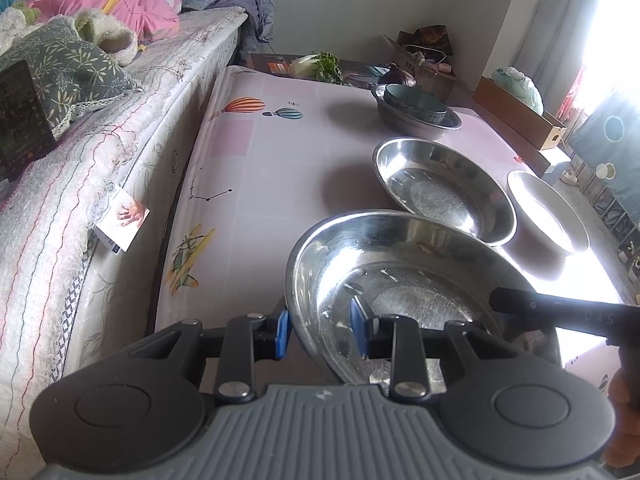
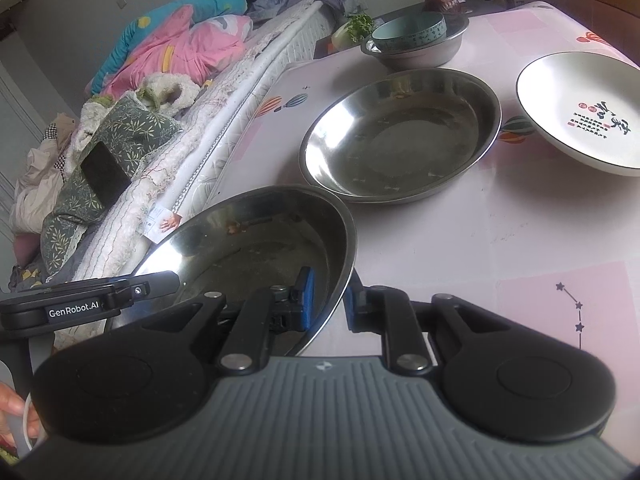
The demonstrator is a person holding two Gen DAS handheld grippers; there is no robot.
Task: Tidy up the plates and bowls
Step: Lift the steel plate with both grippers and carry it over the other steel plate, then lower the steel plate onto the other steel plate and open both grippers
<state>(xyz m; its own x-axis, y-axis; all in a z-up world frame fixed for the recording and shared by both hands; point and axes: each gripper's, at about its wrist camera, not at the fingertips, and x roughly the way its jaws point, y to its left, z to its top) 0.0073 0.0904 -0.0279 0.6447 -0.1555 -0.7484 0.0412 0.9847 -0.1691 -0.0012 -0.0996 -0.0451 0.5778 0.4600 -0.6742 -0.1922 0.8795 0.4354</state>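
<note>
The near steel plate point(image 2: 256, 240) sits before the second steel plate point(image 2: 400, 132); the white plate point(image 2: 580, 112) lies right; the bowl point(image 2: 408, 32) rests in the far basin point(image 2: 416, 54).

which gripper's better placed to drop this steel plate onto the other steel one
Probably right. Both grippers clamp the near steel plate, but the right gripper grips the rim nearest the second steel plate; the left gripper holds the bed side.

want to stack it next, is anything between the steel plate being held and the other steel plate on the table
Nothing visible. The held steel plate hangs just short of the second steel plate, with only bare tablecloth between them. That plate is empty; the white plate sits off to its side.
</note>
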